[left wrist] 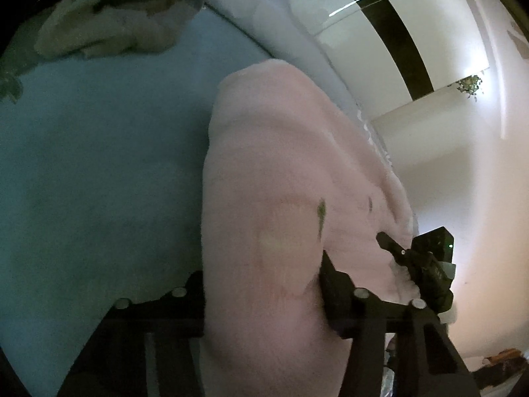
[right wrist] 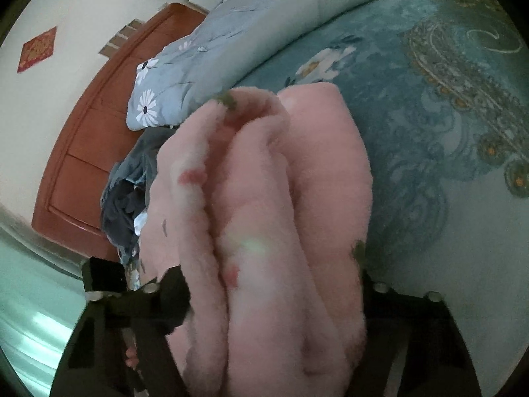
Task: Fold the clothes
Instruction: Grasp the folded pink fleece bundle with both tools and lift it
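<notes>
Pink fleece garment (left wrist: 264, 198), soft and bulky, fills both your grippers; left gripper (left wrist: 264, 284) and right gripper (right wrist: 274, 284) jaws clamp its thick folded edge.

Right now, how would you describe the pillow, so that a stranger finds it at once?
Start from the teal patterned bedspread that covers the bed. Above the pink fleece garment, near the reddish-brown wooden door, lies the pillow. It alone is pale grey-blue with white daisies printed on it.
</notes>
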`<state>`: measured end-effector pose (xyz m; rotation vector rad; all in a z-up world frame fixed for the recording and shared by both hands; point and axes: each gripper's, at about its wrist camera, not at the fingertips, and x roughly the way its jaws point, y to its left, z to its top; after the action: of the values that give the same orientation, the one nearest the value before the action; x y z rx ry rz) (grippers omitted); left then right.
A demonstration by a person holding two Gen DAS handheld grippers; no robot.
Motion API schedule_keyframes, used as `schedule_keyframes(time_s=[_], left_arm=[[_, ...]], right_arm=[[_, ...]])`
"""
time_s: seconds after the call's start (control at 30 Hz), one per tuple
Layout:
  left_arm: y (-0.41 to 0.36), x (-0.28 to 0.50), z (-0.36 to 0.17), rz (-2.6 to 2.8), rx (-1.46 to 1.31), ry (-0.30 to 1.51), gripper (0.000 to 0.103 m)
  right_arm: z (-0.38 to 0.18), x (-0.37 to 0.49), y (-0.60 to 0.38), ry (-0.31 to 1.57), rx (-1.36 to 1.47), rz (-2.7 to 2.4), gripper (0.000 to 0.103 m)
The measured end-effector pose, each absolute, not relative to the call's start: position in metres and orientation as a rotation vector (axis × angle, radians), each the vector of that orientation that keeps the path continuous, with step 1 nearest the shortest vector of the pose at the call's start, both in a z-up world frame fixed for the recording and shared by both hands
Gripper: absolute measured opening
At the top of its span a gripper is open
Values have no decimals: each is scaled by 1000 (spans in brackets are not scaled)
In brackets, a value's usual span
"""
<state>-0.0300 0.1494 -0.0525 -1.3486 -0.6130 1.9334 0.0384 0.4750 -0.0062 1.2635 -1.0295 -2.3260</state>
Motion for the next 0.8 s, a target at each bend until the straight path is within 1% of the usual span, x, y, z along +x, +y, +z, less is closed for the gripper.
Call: schedule_keyframes(time_s=[0.03,0.13,0.2,0.3,0.53,0.8], left_arm=[[149,-23,-48,1945,-1338,-606,47],[143,-11,-33,1964,-1307,-605,44],[142,3,-23,1991,-1271,-588,44],[136,19,-8,2018,-1233,-561,44],[129,37,17,2032,-1179,-559,44],[153,63,58,1996,-1086,-481,44]], right_arm=[[-4,40,474,-1027,1260,-2332,61],[3,48,470,-1031,1239,-2339,54],[11,54,466,-1033,1215,-2331,52],[21,71,463,-999,1192,-2313,52],[46,100,454,-949,1147,-2304,52],[94,154,474,-913,1055,-2381,52]])
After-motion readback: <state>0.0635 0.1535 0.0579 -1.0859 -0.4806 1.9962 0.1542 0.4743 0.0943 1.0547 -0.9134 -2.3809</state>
